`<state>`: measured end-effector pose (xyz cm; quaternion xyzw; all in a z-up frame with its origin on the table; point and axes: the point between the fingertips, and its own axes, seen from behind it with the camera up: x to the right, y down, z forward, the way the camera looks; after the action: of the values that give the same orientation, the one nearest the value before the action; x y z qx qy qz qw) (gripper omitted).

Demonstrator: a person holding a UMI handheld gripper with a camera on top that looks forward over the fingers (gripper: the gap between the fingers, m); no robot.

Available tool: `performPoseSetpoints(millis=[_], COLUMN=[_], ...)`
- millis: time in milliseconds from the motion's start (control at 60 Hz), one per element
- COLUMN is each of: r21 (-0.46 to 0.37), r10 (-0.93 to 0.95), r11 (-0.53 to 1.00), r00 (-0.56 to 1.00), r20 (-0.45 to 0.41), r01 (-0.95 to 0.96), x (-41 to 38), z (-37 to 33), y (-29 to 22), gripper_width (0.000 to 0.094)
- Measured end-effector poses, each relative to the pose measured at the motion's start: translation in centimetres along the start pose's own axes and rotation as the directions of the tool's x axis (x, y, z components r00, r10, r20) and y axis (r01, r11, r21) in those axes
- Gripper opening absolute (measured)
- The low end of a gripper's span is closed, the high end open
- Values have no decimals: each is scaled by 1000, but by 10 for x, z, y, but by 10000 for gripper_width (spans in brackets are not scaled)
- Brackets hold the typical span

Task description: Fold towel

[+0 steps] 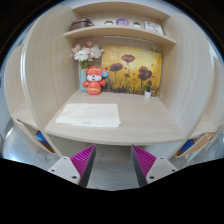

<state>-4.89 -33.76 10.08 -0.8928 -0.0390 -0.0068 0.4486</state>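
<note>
1. Gripper [113,163] sits low, facing a wooden alcove. Its 2 fingers stand apart with a clear gap between them; nothing is held.
2. Magenta pads [84,157] line the inner faces of both fingers.
3. Towel [89,115]: pale, flat, roughly rectangular, lying on the light wood surface [140,120]. It is ahead of the fingers and a little toward the left one, well apart from both.
4. The towel looks spread out in 1 layer or a neat flat fold; cannot tell which.
5. Beyond the towel, toward the back of the surface, a small orange and white fox figure [93,82] stands upright, near the towel's far edge but not touching it.
6. Just behind the figure, pale flowers [87,52] rise in a small bunch; the vase itself is hard to make out.
7. To the right of the figure, a painting [132,71] with dark red poppies on a yellow ground leans or hangs against the back wall.
8. A small white object [149,93] stands at the painting's lower right corner; too small to identify.
9. Above the painting, a shelf [122,35] runs across the alcove and carries several small items [122,22], too small to name.
10. Curved wooden side panels [35,70] close in the alcove on both sides.
11. Blue parts [41,137] show on the outer sides of the gripper's body.
</note>
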Motion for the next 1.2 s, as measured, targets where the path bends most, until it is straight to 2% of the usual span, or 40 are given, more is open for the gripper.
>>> performPoseSetpoints(millis=[150,317,517,650,700,850,883,917,1050,1117,1200], r21=[-33,-37,-32,-83,-91,-67,-69,-72,-105,-64,12], r10=[-38,-53,-83,-113,-129,-130,-130,-149,-168,-136,-92], r11=[999,997,995,988,985,988,988,986,979,988,996], r00=[991,973,971,972,977,987,989,988,982,987,995], r20=[125,225,225,204,171,92,74,40,91,87,36], r01=[43,63,92,132,147,137,136,152,177,142,92], x=[-100,-206,-272,-287,-281,-268,-263,-255,-256,-240,-202], z=[54,124,218,263,270,276,277,280,276,262,241], y=[3,-32,-79,-79,-79,-82,-82,-84,-90,-118,-162], gripper_width=[696,696,699,694,633,304,213,76,55,55,56])
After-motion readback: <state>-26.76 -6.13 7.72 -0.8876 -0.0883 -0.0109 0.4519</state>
